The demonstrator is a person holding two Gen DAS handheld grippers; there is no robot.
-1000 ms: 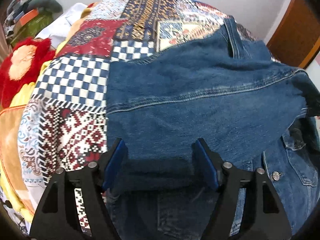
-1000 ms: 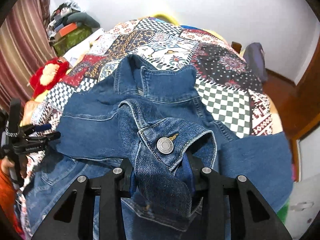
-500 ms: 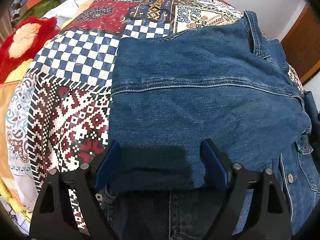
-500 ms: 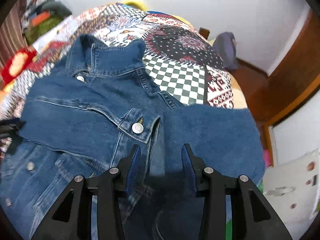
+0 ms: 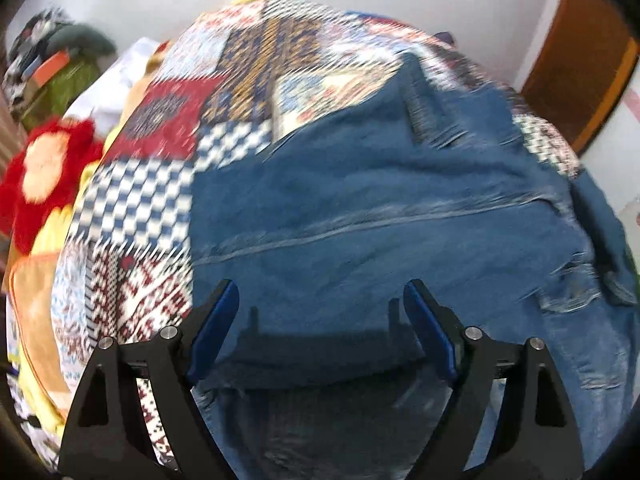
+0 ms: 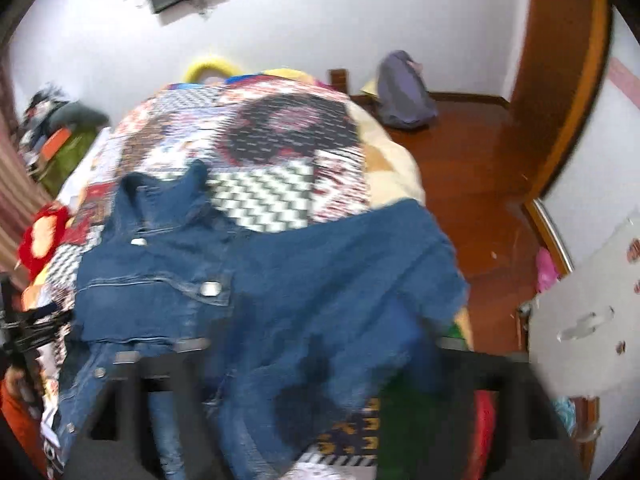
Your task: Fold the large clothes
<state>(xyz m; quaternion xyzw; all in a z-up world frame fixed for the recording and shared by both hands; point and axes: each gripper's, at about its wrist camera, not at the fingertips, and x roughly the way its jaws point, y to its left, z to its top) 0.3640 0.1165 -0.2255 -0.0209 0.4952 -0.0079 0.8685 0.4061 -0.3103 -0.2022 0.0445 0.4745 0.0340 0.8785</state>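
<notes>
A denim jacket (image 5: 380, 208) lies on a patchwork bedspread (image 5: 132, 208). The left gripper (image 5: 320, 312) holds its fingers spread above the cloth. The right-wrist view alone shows the collar (image 6: 168, 196); the right gripper (image 6: 320, 364), blurred, is opening, pinching nothing.

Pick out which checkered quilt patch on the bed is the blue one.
The blue-and-white checkered patch, left of the denim jacket beside the red plush toy. The patch by the collar is black-and-white.
</notes>
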